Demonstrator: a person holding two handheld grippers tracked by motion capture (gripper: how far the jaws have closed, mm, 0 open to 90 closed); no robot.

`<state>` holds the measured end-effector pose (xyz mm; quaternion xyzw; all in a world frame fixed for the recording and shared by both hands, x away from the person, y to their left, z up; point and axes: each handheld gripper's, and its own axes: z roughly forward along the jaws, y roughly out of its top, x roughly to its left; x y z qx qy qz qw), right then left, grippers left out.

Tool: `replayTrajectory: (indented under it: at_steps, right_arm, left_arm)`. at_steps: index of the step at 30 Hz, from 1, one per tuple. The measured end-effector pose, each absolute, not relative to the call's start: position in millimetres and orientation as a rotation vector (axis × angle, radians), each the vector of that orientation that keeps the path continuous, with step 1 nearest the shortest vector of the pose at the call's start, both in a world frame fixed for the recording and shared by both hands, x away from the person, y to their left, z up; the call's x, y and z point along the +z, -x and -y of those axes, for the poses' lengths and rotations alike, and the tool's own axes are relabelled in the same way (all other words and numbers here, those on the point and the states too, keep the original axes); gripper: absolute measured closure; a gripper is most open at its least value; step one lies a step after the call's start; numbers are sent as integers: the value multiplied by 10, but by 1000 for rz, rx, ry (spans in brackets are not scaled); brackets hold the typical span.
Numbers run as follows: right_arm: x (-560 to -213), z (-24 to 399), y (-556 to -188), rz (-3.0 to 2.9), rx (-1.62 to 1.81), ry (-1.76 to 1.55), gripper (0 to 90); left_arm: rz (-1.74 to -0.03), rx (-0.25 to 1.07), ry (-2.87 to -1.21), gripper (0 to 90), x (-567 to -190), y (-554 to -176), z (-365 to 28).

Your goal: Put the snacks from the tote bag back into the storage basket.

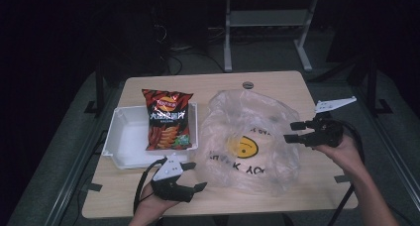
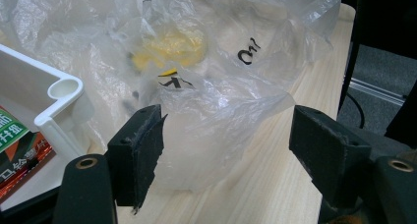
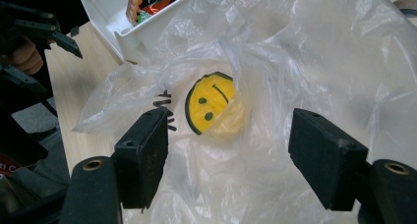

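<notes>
A clear plastic bag (image 1: 250, 137) with a yellow smiley face (image 1: 242, 146) lies crumpled on the wooden table (image 1: 223, 82). A red bag of crisps (image 1: 167, 119) rests in a white tray (image 1: 124, 137) to its left. My left gripper (image 1: 194, 176) is open at the bag's near left corner, its jaws wide apart with the bag's edge (image 2: 221, 130) just ahead of them. My right gripper (image 1: 295, 132) is open at the bag's right side, jaws spread over the plastic (image 3: 231, 135), the smiley face (image 3: 211, 103) beyond them. Neither holds anything.
The tray's corner (image 2: 61, 94) sits close to the left gripper's left jaw. Cables trail from both grippers. A round grommet (image 1: 247, 84) is set in the table's far edge. Table legs (image 1: 228, 37) and dark floor lie beyond.
</notes>
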<state>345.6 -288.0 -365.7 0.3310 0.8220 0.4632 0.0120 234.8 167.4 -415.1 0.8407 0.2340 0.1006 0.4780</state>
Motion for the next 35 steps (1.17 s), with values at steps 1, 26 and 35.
replayTrajectory:
  at_steps: [1,26,35]
  right_arm:
    - [-3665,2892,-3444,-2562,1444,-1032,310]
    - [-3894,3190,-3100,-2511,1481,-1086,306]
    - [-3987,3246,-3006,-2497,1493,-1106,299]
  left_arm:
    - [-571,245,-2053,287,-4150,-2348,-1675]
    - [-573,246,-2057,287,-4163,-2354,-1676]
    - [-574,243,-2058,286,-4167,-2357,-1674]
